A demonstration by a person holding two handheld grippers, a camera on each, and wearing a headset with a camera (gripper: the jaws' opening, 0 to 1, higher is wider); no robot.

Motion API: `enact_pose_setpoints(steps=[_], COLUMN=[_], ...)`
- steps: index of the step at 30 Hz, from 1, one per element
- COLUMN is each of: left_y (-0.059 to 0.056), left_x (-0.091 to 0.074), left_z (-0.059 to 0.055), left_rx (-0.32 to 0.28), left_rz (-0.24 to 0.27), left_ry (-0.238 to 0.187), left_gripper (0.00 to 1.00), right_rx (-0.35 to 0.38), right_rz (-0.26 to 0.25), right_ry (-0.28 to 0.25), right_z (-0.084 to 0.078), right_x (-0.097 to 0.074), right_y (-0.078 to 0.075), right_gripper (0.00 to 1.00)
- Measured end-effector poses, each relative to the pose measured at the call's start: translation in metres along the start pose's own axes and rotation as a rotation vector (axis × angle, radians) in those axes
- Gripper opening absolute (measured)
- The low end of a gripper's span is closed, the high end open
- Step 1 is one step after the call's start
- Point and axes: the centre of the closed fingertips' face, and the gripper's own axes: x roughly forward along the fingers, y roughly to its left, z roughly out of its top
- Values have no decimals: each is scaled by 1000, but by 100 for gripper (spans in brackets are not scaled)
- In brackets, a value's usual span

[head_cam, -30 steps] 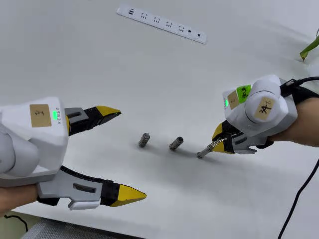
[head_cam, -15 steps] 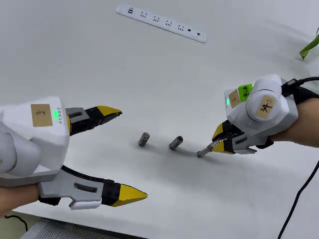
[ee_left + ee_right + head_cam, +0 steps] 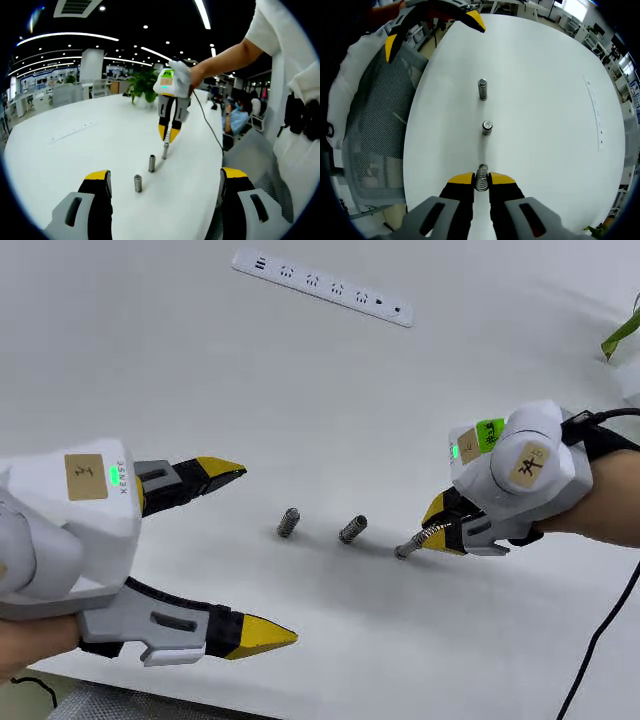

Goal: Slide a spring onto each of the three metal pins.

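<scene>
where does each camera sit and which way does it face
Head view: above the table, looking down at left gripper, right gripper, a forearm.
Left gripper view: over its open jaws, facing the right gripper and the person's arm.
Right gripper view: over jaws shut on the spring, facing the left gripper.
All share two standing pins.

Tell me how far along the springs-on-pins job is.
Done: the leftmost pin and the middle pin stand on the table, each wearing a spring. In hand: the right gripper is shut on the third pin, whose spring seems already on. Left: probably just setting it down. The left gripper is open, idle.
</scene>
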Motion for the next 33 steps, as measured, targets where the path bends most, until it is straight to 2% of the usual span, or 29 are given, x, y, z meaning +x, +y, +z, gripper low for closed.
enact_pose_setpoints(steps=[15, 27, 33], left_y=[2, 1, 2], left_x=[0, 0, 0], left_z=[-1, -3, -3], left_rx=[0, -2, -3], left_rz=[3, 4, 5], left_ry=[2, 8, 8], left_gripper=[91, 91, 91], right_rx=[16, 13, 13], right_rz=[-12, -14, -14], right_ry=[-17, -4, 0], right_z=[-4, -10, -11], right_x=[19, 38, 41], right_y=[0, 0, 0], right_gripper=[12, 12, 12])
